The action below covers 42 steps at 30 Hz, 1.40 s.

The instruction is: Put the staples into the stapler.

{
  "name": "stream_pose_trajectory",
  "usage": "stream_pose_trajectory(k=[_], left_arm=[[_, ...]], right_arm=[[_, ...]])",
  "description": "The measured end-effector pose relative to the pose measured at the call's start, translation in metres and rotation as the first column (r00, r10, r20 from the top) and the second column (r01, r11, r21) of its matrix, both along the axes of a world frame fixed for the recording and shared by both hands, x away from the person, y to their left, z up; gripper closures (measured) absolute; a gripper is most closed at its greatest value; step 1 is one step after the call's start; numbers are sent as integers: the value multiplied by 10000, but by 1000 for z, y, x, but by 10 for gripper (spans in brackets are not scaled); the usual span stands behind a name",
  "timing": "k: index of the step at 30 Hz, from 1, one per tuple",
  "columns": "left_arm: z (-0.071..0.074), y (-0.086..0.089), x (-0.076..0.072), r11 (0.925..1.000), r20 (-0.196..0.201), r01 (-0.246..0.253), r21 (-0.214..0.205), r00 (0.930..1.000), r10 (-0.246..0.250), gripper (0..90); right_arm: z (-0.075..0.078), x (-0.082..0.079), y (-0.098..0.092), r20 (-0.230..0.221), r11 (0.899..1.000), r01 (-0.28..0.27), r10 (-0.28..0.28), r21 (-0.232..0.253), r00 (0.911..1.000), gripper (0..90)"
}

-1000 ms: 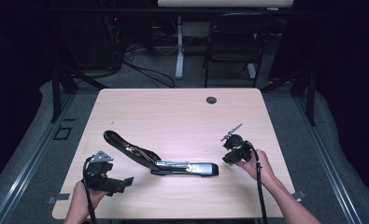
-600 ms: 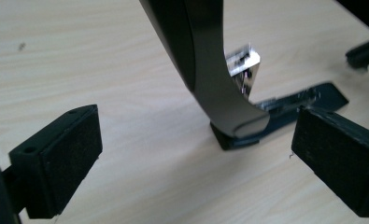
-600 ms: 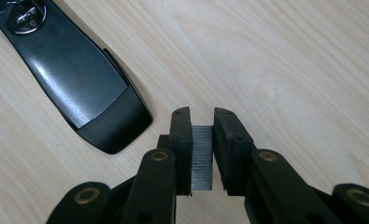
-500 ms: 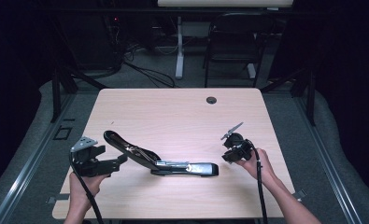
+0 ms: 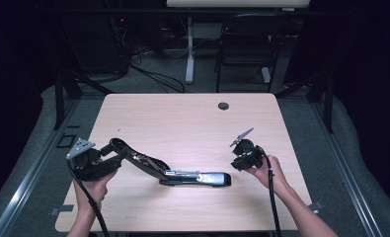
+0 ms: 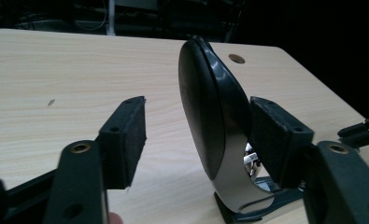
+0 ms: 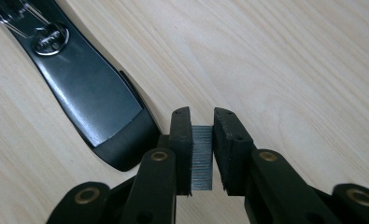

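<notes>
stapler (image 5: 182, 174) lying open on tabletop (image 5: 192, 123), base flat near the front edge, hinged top arm (image 6: 215, 116) swung up and back toward the left side. left hand-held gripper (image 5: 101, 165) straddling the raised arm's rounded end: jaws half-way in, just been closing, one pad (image 6: 275, 137) against the arm, the other pad (image 6: 126, 135) apart from it, so not yet clamped. likely meant to hold the arm up and keep the magazine exposed. right hand-held gripper (image 7: 202, 154) narrow, pinching a strip of staples (image 7: 202, 158) just beside the stapler's base end (image 7: 93, 102), apparently poised for loading. magazine channel contents too small to tell. no other containers noted.
</notes>
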<state>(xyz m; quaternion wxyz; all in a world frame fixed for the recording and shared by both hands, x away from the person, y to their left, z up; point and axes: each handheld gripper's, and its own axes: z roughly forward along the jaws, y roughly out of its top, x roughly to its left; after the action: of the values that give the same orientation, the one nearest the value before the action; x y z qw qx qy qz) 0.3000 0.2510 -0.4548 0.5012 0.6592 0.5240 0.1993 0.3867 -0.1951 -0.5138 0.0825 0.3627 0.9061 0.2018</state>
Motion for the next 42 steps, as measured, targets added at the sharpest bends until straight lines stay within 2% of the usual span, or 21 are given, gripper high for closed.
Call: stream_pose_trajectory(k=[1,5,7,10,19,25,27,42], left_arm=[[0,0,0,10000,38,-46,25,10000,46,412],[1,-4,-1,9999,261,-5,108,9997,2,492],[1,-7,-3,9995,405,-129,286,9991,117,584],[1,-8,-3,9996,470,-188,225,9987,177,590],[0,-10,-4,9993,697,-279,266,9972,260,594],[0,-11,-5,9990,701,-252,357,9973,226,596],[1,-12,-5,9987,777,-292,418,9966,259,597],[0,-10,-3,9992,790,-97,378,9969,67,597]], right_arm=[[1,1,1,-23,9999,-114,113,-64,9999,780],[3,2,7,7,9994,-250,250,219,9997,780],[7,2,12,141,9986,-426,422,312,9990,780],[12,1,17,296,9966,-592,575,576,9979,780],[22,-1,28,604,9898,-1116,1065,881,9925,780],[25,-2,34,842,9839,-1410,1322,1099,9876,780],[27,-1,41,857,9800,-1654,1564,1105,9840,780],[31,4,70,1102,9629,-2272,2124,1457,9710,780]])
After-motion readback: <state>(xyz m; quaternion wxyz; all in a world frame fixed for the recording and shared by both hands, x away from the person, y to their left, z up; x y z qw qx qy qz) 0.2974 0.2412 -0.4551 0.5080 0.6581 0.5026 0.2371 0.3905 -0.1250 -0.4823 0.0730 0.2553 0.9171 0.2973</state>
